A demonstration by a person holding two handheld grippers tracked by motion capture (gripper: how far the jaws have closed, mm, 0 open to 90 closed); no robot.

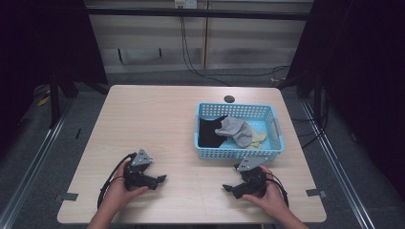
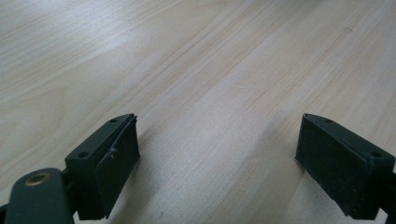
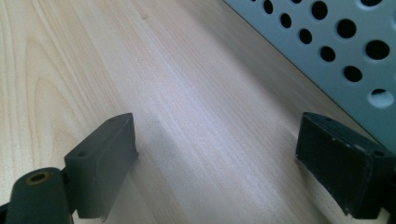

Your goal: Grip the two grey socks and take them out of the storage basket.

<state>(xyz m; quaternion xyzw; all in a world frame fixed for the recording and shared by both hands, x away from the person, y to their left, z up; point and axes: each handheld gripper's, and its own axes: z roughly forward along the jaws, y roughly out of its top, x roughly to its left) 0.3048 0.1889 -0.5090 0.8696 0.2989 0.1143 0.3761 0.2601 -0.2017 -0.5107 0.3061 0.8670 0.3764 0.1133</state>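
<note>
High: socks in basket, table's right half, just beyond right gripper; left gripper well apart, near front-left | Left gripper: jaws wide apart over bare table | Right gripper: jaws wide apart, empty; basket wall close ahead-right.

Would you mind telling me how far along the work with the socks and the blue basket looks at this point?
Looks done: a grey sock, a black one and a yellowish one lie in the blue basket. In hand: nothing; the left gripper and right gripper rest open on the table, jaws empty. Left: I see no loose socks on the table, so either the job is finished or unloading hasn't started.
</note>
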